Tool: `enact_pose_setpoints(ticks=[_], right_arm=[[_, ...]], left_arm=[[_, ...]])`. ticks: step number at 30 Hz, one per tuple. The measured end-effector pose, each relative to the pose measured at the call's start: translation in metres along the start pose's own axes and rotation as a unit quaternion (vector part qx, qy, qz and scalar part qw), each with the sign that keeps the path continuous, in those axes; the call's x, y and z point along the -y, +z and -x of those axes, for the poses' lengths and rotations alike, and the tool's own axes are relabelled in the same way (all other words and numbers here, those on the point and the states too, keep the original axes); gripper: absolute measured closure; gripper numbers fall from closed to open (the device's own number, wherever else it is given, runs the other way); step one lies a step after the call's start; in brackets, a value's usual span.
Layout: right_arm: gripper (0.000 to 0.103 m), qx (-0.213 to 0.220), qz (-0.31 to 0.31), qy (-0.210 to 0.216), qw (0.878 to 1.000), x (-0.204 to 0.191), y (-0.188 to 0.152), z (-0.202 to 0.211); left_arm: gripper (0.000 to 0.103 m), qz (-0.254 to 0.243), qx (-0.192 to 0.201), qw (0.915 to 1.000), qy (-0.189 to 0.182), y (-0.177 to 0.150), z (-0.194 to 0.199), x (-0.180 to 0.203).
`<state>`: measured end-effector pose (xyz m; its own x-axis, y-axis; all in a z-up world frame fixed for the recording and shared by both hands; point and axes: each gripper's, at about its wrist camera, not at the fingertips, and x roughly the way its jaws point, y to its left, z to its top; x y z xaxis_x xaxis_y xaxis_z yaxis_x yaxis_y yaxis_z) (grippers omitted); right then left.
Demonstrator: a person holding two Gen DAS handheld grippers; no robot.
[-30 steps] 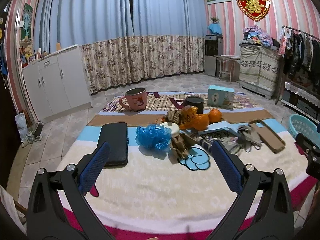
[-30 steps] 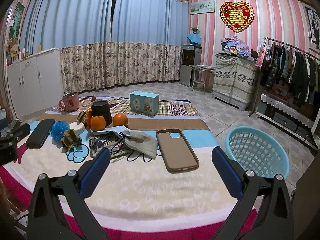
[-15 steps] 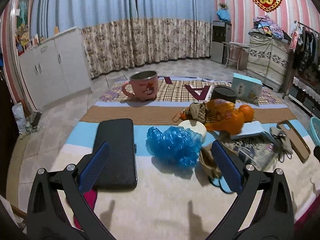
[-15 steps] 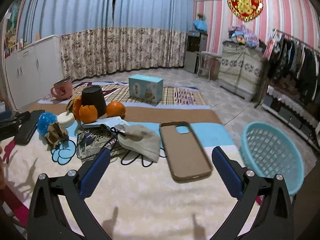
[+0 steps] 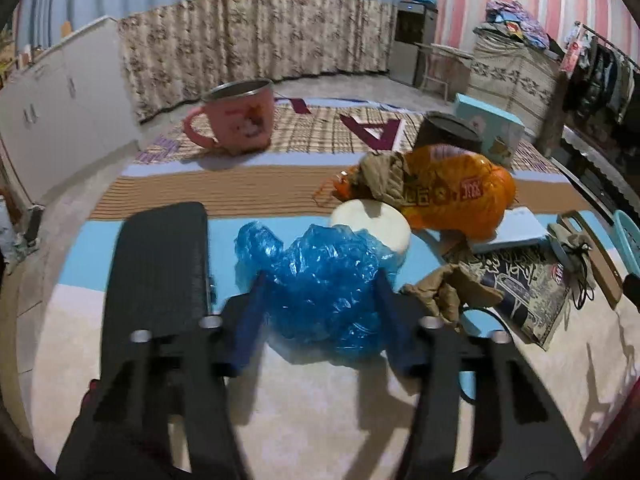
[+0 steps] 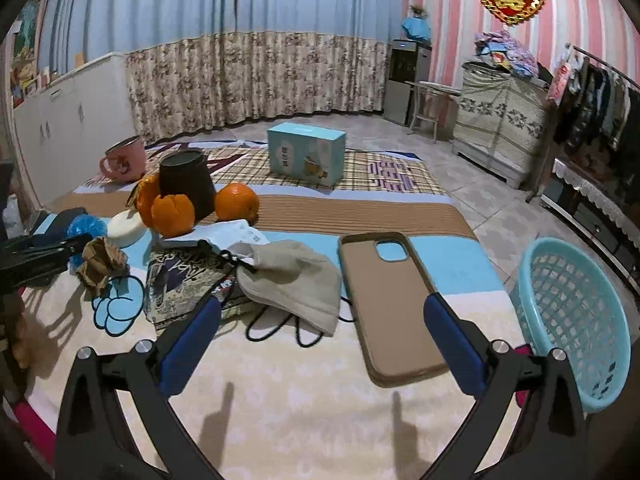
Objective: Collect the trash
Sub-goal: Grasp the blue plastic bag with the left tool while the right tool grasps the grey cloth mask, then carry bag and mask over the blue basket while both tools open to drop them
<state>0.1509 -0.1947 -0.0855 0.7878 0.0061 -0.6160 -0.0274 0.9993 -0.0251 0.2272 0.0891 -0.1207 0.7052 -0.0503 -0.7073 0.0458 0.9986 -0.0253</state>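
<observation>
A crumpled blue plastic bag [image 5: 320,264] lies on the cloth-covered table, in front of a white round lid [image 5: 376,220]. My left gripper [image 5: 320,284] points down at the bag and its jaws are closing, with both blue pads pressed into the bag's sides. Crumpled brown paper [image 5: 444,292] lies just right of the bag, and an orange wrapper [image 5: 452,196] behind it. In the right wrist view the bag [image 6: 82,226] and paper [image 6: 102,260] sit far left. My right gripper [image 6: 322,304] hovers open over the table's near side, holding nothing.
A black case [image 5: 160,272] lies left of the bag, a pink mug [image 5: 236,120] behind it. Oranges [image 6: 236,202], a grey mask [image 6: 292,280], a brown phone case [image 6: 388,300] and a blue box [image 6: 306,154] are on the table. A teal basket [image 6: 572,312] stands off its right edge.
My left gripper moved forward and down onto the blue bag, and its wide jaws narrowed around it. My right gripper came closer to the table and stayed open.
</observation>
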Motion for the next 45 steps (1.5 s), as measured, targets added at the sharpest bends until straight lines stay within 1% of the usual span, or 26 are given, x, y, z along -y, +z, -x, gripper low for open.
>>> enact_pose_setpoints(ticks=[1,3,4,9,13,17,20,22,23,24,25,27,28,29,31,32,33,34,41,45], right_arm=[[0.004,-0.001,0.001,0.003,1.0,-0.001,0.0,-0.001],[0.004,-0.004,0.005,0.006,1.0,-0.001,0.001,-0.002],[0.004,-0.005,0.007,0.006,1.0,-0.002,0.002,-0.002],[0.004,-0.006,0.029,0.004,1.0,-0.014,0.009,-0.01],[0.004,-0.015,0.05,-0.003,0.999,-0.026,0.015,-0.022],[0.004,-0.035,0.065,-0.009,0.997,-0.035,0.018,-0.039],[0.006,-0.056,0.072,-0.005,0.996,-0.037,0.016,-0.052],[0.017,-0.066,0.076,0.0,0.995,-0.037,0.014,-0.058],[0.028,-0.073,0.076,0.007,0.994,-0.036,0.013,-0.061],[0.034,-0.077,0.075,0.011,0.994,-0.035,0.013,-0.062],[0.037,-0.083,0.075,0.019,0.994,-0.034,0.012,-0.064],[0.051,-0.085,0.082,0.023,0.993,-0.035,0.012,-0.064],[0.055,-0.084,0.086,0.022,0.993,-0.034,0.012,-0.063],[0.064,-0.082,0.088,0.022,0.993,-0.033,0.012,-0.061],[0.067,-0.083,0.085,0.025,0.993,-0.028,0.014,-0.06],[0.073,-0.084,0.083,0.025,0.993,-0.025,0.015,-0.059],[0.075,-0.084,0.082,0.024,0.993,-0.021,0.016,-0.059],[0.076,-0.084,0.081,0.023,0.993,-0.018,0.017,-0.058],[0.088,-0.068,0.065,0.018,0.995,0.002,0.025,-0.048],[0.091,-0.058,0.054,0.018,0.997,0.014,0.03,-0.042]], left_arm=[[0.06,-0.001,0.003,1.0,0.0,0.0,0.001,0.0],[0.069,-0.006,0.008,0.9999,0.003,0.0,0.005,0.001],[0.07,-0.006,0.01,0.9999,0.005,0.0,0.009,0.0],[0.071,0.002,0.032,0.9992,0.024,-0.002,0.036,-0.008],[0.071,0.005,0.041,0.9987,0.03,-0.002,0.05,-0.011],[0.071,-0.004,0.049,0.9982,0.035,-0.005,0.062,-0.008],[0.071,0.005,0.051,0.9983,0.027,-0.008,0.067,-0.011],[0.071,0.007,0.054,0.9981,0.028,-0.007,0.07,-0.012],[0.071,0.007,0.056,0.998,0.029,-0.007,0.072,-0.012],[0.071,0.006,0.059,0.9977,0.032,-0.007,0.074,-0.011],[0.071,0.005,0.061,0.9976,0.032,-0.006,0.075,-0.011],[0.071,0.004,0.065,0.9973,0.034,-0.006,0.078,-0.011],[0.071,0.004,0.066,0.9972,0.034,-0.006,0.079,-0.011],[0.071,0.004,0.066,0.9972,0.034,-0.005,0.08,-0.011],[0.071,0.004,0.066,0.9972,0.034,-0.005,0.079,-0.01],[0.071,0.004,0.066,0.9973,0.034,-0.005,0.08,-0.01],[0.071,0.004,0.066,0.9972,0.034,-0.005,0.079,-0.011],[0.071,0.005,0.065,0.9973,0.034,-0.006,0.08,-0.01],[0.071,0.003,0.069,0.997,0.036,-0.004,0.085,-0.006],[0.071,0.001,0.07,0.9969,0.036,-0.003,0.089,-0.002]])
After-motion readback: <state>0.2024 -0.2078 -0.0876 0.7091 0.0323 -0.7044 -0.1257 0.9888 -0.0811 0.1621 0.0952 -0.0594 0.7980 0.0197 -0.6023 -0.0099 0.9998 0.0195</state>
